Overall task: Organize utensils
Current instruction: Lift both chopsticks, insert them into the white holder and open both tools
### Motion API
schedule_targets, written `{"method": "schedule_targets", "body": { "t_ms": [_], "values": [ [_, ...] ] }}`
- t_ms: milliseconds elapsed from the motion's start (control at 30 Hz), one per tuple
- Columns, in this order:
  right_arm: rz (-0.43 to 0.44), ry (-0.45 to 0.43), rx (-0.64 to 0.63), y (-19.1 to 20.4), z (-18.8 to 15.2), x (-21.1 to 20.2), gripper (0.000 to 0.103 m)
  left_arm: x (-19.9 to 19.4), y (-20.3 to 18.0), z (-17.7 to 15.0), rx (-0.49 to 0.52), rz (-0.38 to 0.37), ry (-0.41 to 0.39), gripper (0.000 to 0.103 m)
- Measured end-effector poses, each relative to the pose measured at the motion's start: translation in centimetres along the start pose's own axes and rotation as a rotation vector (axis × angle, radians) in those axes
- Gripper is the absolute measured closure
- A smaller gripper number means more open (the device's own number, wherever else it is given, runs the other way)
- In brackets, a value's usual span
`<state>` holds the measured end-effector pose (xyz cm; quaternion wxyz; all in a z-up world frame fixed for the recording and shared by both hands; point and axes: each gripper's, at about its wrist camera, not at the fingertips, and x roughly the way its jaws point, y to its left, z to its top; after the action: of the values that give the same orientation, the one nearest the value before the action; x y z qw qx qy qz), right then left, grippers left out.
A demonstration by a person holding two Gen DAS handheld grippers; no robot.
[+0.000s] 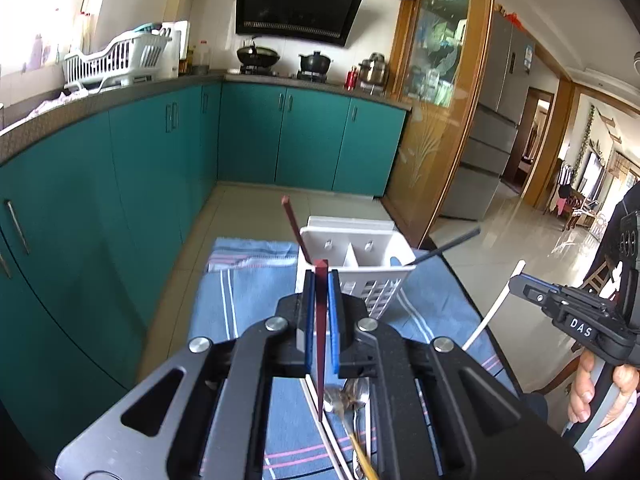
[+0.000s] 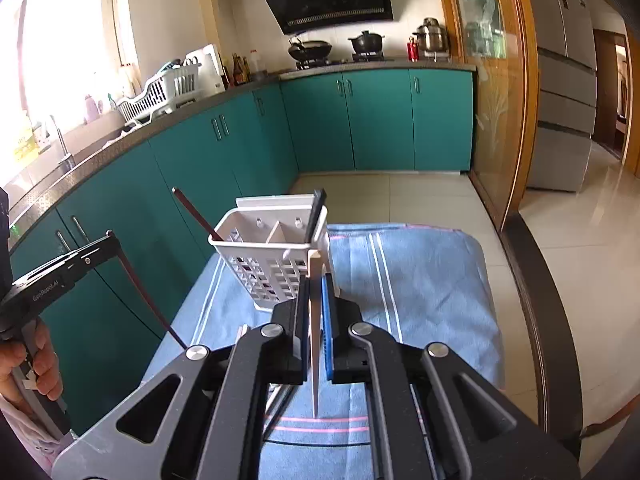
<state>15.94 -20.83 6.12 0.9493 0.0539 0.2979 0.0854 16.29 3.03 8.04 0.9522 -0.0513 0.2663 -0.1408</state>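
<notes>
Left gripper [image 1: 321,280] is clamped on a red chopstick [image 1: 321,340], held near its thick end, thin tip hanging down below the jaws. Right gripper [image 2: 316,284] is clamped on a white chopstick [image 2: 315,340] the same way, tip pointing down toward the cloth [image 2: 432,280]. Both sticks are off the cloth, in the air.

The caddy [image 1: 360,248] stands straight ahead of both grippers, just past the fingertips and lower, on the far part of the cloth. It has two compartments. One red chopstick [image 1: 294,226] already leans out of the left one; a black chopstick [image 1: 452,246] leans out of the right one.

Done, I'd judge: two sticks stowed, two more picked up and lifted.

Left: drop both held sticks into the caddy; probably red goes with red on the left, the white one's slot is unclear. Under the left gripper, near the wrist, more utensils still lie on the cloth: a spoon [image 1: 348,398], a white stick [image 1: 326,432] and a yellowish handle [image 1: 362,456]. Under the right gripper something dark and thin lies there too, can't tell what. So roughly the early-to-middle part of the job.
</notes>
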Motion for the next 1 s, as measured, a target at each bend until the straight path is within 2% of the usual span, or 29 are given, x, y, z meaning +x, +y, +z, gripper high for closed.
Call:
{"method": "schedule_targets", "body": {
  "t_ms": [133, 267, 400, 467, 600, 733, 867, 1000],
  "values": [
    [0.02, -0.028, -0.025, 0.5, 1.8, -0.5, 0.096, -1.3, -0.4, 2.3, 0.022, -0.016, -0.055, 0.097],
    [0.05, -0.079, -0.05, 1.2, 5.3, -1.0, 0.096, -2.3, -1.3, 5.9, 0.06, -0.032, -0.117, 0.097],
    [0.096, -0.152, -0.033, 1.3, 9.4, -1.3, 0.096, -2.6, -1.6, 9.3, 0.048, -0.05, -0.182, 0.097],
    [0.112, -0.192, -0.008, 1.1, 11.1, -1.5, 0.096, -2.7, -1.5, 10.8, 0.027, -0.034, -0.235, 0.097],
    [0.073, -0.268, 0.023, 0.5, 13.2, -0.7, 0.096, -1.5, -1.3, 12.3, -0.003, 0.022, -0.304, 0.097],
    [0.075, -0.227, 0.055, 0.0, 13.8, 2.2, 0.096, 1.6, -1.1, 12.2, -0.027, 0.001, -0.293, 0.097],
    [0.138, -0.195, 0.105, -0.6, 14.0, 3.8, 0.096, 4.9, -0.4, 11.3, -0.04, 0.042, -0.247, 0.097],
    [0.126, -0.274, 0.114, -0.9, 14.9, 1.6, 0.096, 6.7, 0.6, 10.6, -0.054, 0.059, -0.211, 0.097]
  ]
}}
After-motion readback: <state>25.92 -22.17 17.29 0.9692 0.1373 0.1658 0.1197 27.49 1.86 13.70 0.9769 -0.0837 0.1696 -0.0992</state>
